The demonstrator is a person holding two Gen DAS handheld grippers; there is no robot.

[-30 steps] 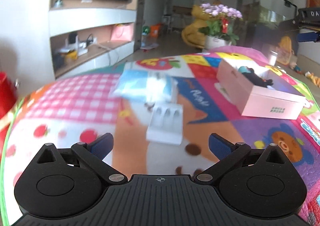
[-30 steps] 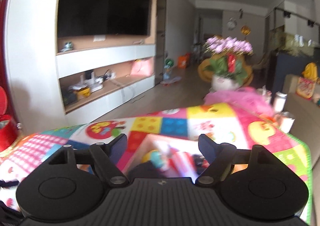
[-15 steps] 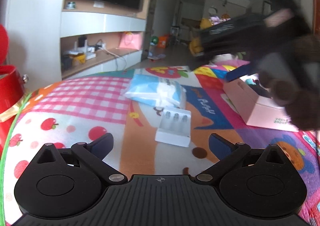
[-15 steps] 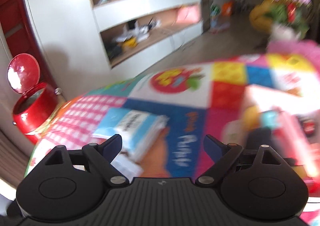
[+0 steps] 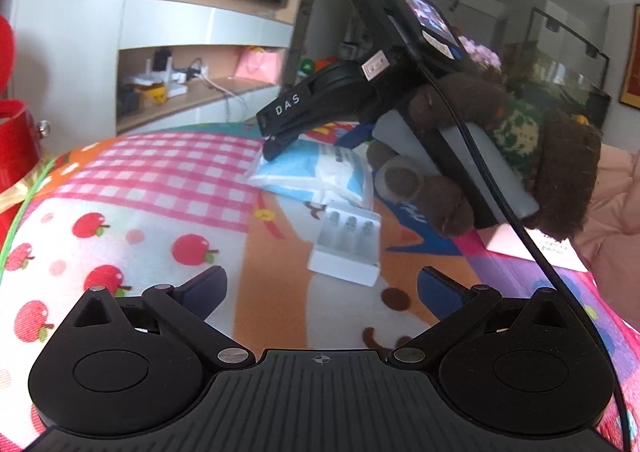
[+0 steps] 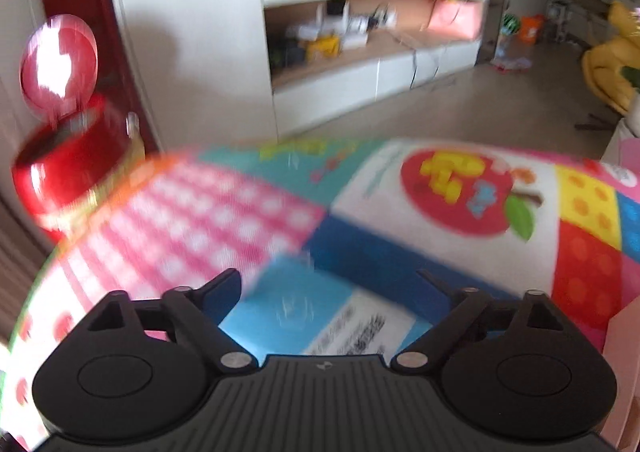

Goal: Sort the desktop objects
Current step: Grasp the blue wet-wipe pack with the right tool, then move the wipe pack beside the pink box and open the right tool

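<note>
Between our right gripper's (image 6: 328,280) wide-spread, empty jaws lay the blue-and-white packet (image 6: 320,316), directly under the fingers, so we judged this hand was lined up to pick it; the right wrist view was smeared with motion, and we could not tell whether the fingertips touched the wrapper yet. From the left wrist view the same gripper (image 5: 316,132), held in a brown furry glove (image 5: 492,156), tilted down over the far left corner of the packet (image 5: 316,172), a steep angle that suited closing across a flat, soft pack lying on the patterned mat (image 5: 160,188). Our left gripper (image 5: 320,288) hung nearer to us, its jaws also wide and holding nothing, with the white battery charger (image 5: 348,248) just beyond its fingertips and a little right of centre; we took that as waiting over its own next item while staying out of the right hand's way. Charger and packet lay very close, the packet's near edge right by the charger's far end, though we could not tell if they overlapped. Farther right, mostly hidden behind the glove, a corner of the pink box (image 5: 536,248) showed, likely the place sorted things belonged. Off the mat's left edge stood a red bin (image 6: 68,164) with its lid up.
</note>
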